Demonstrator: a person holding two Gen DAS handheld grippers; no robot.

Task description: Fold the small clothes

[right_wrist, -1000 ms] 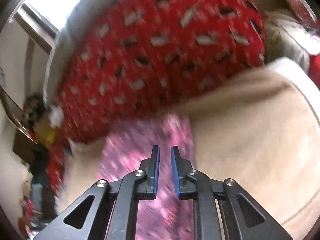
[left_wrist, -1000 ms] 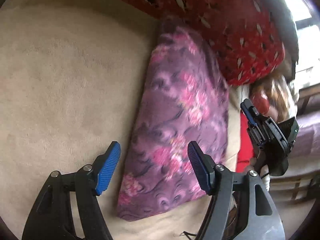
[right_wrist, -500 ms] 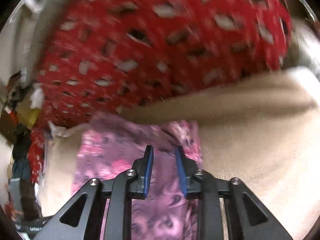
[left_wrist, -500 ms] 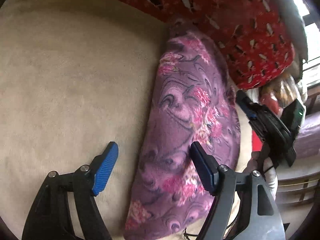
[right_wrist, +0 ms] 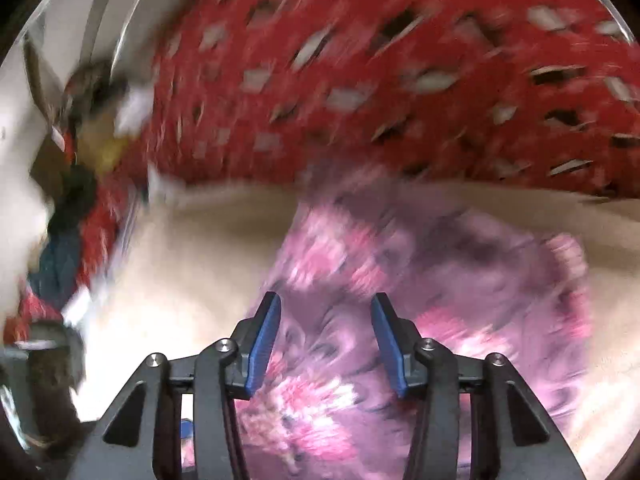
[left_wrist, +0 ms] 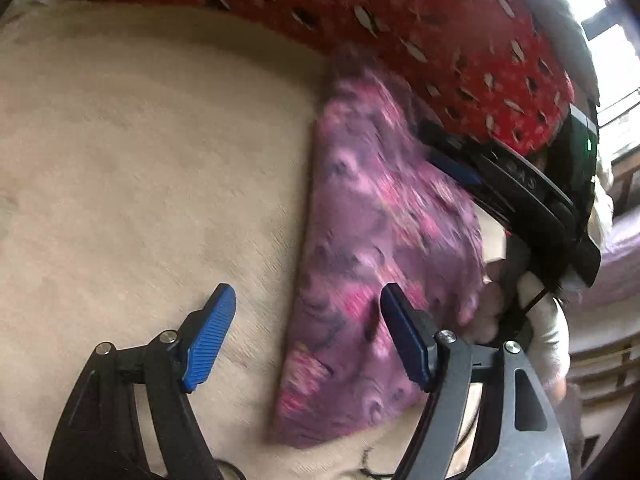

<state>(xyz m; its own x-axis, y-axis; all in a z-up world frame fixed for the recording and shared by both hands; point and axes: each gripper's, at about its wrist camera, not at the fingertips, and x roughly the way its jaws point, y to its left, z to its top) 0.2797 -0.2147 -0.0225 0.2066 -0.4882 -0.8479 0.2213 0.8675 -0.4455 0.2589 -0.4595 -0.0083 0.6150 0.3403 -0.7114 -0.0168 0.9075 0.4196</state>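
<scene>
A folded purple garment with pink flowers (left_wrist: 372, 248) lies on a beige blanket (left_wrist: 140, 168), its far end against a red patterned cushion (left_wrist: 400, 20). My left gripper (left_wrist: 306, 332) is open and empty, hovering over the garment's near left edge. My right gripper (left_wrist: 452, 160) reaches over the garment's far right side in the left wrist view. In the blurred right wrist view the right gripper (right_wrist: 325, 340) is open above the garment (right_wrist: 420, 280), holding nothing.
The red cushion (right_wrist: 380, 80) runs along the back of the blanket (right_wrist: 192, 260). A pile of mixed clothes and clutter (right_wrist: 68, 200) sits at the left in the right wrist view. A window (left_wrist: 612, 60) and wooden furniture (left_wrist: 600, 360) lie beyond the blanket's right edge.
My right gripper has opened and moved in over the garment's far right side. The left gripper stays open, with only a small shift over the near edge.
</scene>
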